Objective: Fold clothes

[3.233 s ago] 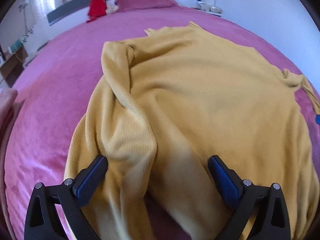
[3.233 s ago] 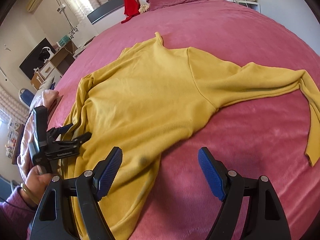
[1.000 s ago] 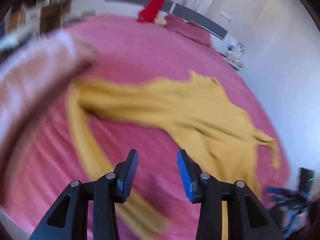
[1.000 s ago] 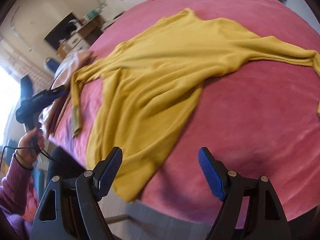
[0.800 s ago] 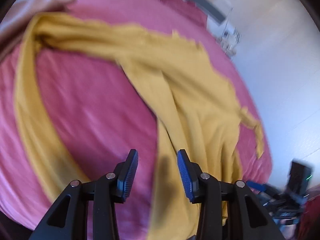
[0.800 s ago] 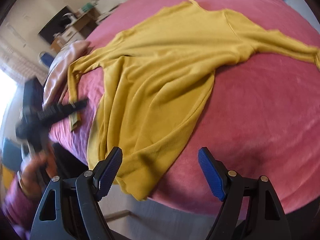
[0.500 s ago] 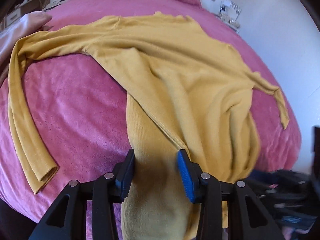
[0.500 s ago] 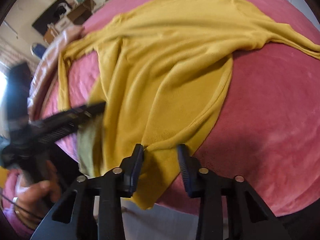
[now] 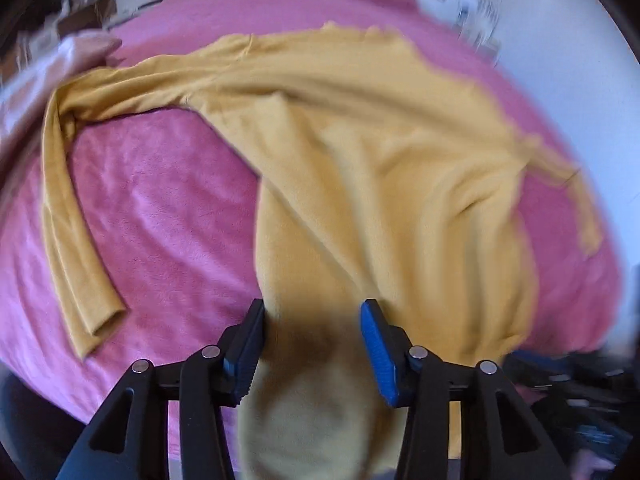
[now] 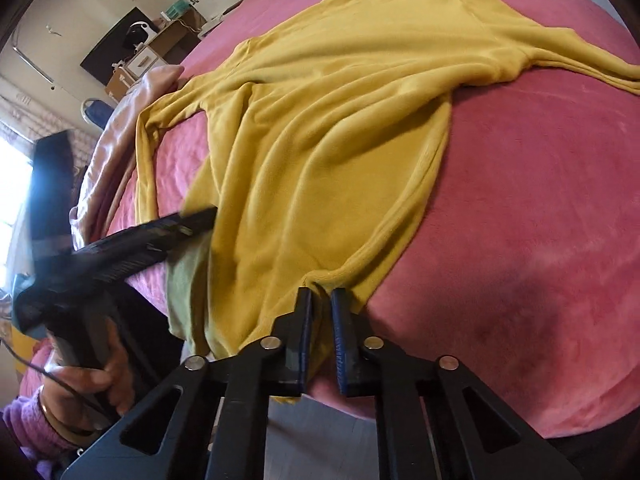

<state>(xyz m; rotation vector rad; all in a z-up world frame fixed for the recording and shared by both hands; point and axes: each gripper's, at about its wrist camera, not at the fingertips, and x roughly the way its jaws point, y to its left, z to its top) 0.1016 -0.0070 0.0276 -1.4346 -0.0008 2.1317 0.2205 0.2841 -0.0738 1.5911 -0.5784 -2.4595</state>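
right hand-held gripper [image 10: 321, 295] has its blue pads pressed nearly together on the hem corner of the yellow sweater [image 10: 340, 120], pinching a small bunch of the ribbed edge right at the near side of the bed [image 10: 540, 220]. left hand-held gripper [image 9: 312, 332] sits at the other end of the same hem; fabric fills the space between its pads, which stand only part closed, so it seems to grip a thick gather of cloth, though the blur keeps me from being sure how firmly.

judging from how things lie, the folding has barely begun: no fold is laid in yet. both hem corners look taken up, which reads as the start of a first fold or of a pull to flatten the body. still to do: smooth the body, bring the sleeves in, and fold the length over.

the sweater is a soft mustard knit, lying mostly flat ahead of both hand-held grippers, neck at the far end. its body is rumpled with long diagonal creases running away from the pinched hem. the left sleeve [image 9: 68, 208] trails out to the left of the left hand-held gripper and bends back toward it; the other sleeve runs off far to the right. the near hem hangs a little over the bed edge. a pale pink cloth [image 10: 132, 108] lies beyond the left sleeve.
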